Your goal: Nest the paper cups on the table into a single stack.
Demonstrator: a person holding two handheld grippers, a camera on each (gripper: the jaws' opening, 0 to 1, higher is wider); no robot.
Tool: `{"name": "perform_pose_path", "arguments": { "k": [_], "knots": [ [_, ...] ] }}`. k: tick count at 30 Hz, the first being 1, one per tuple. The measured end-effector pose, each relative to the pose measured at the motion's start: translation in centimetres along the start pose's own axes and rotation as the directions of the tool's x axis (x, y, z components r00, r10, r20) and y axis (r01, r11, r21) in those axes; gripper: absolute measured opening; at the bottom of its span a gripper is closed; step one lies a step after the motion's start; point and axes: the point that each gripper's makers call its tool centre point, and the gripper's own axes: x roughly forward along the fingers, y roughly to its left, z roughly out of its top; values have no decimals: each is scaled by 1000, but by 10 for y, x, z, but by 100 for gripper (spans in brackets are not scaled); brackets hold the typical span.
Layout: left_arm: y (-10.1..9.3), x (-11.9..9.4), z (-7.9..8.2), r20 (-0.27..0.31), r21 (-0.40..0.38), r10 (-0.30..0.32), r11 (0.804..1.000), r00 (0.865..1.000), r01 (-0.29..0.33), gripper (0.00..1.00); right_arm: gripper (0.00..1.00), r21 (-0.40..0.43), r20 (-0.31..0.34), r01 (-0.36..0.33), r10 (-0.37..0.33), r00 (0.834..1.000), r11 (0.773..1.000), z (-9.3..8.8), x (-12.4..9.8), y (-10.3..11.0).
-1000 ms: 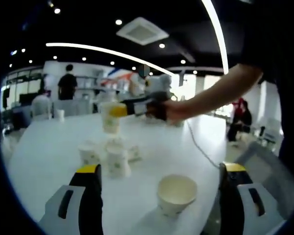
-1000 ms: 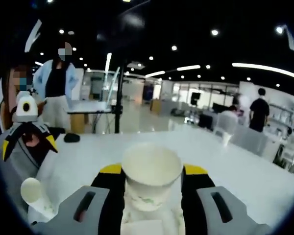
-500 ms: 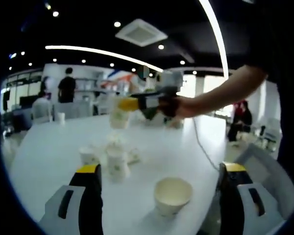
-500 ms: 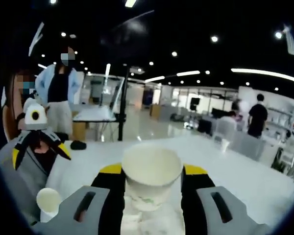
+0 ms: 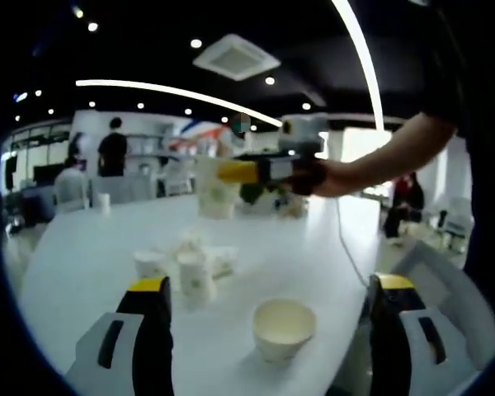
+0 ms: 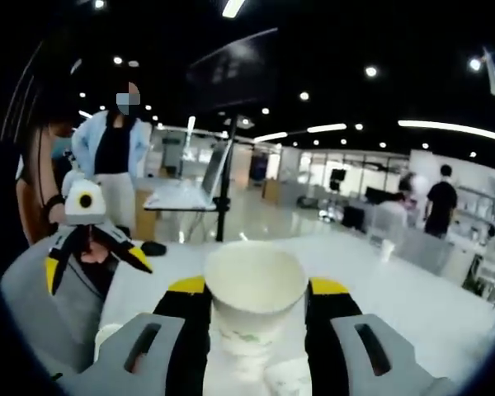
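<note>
My right gripper (image 6: 256, 289) is shut on a white paper cup (image 6: 254, 307), held upright in the air. In the left gripper view the same right gripper (image 5: 224, 176) reaches in from the right in a person's hand, with its cup (image 5: 217, 190) well above the table. Below it a cluster of small paper cups (image 5: 190, 272) stands on the white table (image 5: 82, 239). One wider cup (image 5: 285, 327) sits alone, mouth up, just beyond my left gripper (image 5: 271, 285), which is open with nothing between its jaws. The left gripper (image 6: 93, 266) also appears at the left of the right gripper view.
The table's right edge (image 5: 355, 280) runs close by, with a cable (image 5: 346, 247) across it and a grey chair (image 5: 445, 280) beyond. A single cup (image 5: 104, 198) stands at the far left. People stand behind the left gripper (image 6: 111, 157) and in the background (image 5: 113, 148).
The right gripper has carried its cup up and to the right, away from above the cluster. The left gripper stays open and has barely moved. The right gripper view has tilted upward.
</note>
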Motion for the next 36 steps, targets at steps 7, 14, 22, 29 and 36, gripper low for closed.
{"name": "perform_pose_path", "arguments": {
  "k": [7, 14, 22, 29, 36],
  "knots": [
    [-3, -6, 2, -2, 13, -2, 1000, 1000, 2, 99, 41, 7, 2, -24, 24, 1000, 1000, 2, -9, 21],
    [-4, -11, 1, -8, 13, 1, 1000, 1000, -1, 99, 41, 25, 3, -75, 75, 997, 997, 1, -17, 51],
    [-8, -16, -1, -17, 22, -1, 1000, 1000, 2, 99, 41, 13, -20, -164, 164, 986, 986, -8, -22, 97],
    [-11, -20, -5, -28, 21, -3, 1000, 1000, 3, 99, 41, 29, -15, -210, 211, 977, 977, -11, -22, 122],
    [-14, -19, -4, -31, 29, -10, 1000, 999, 11, 99, 41, 41, -11, -249, 249, 968, 968, -18, -21, 142]
  ]
}}
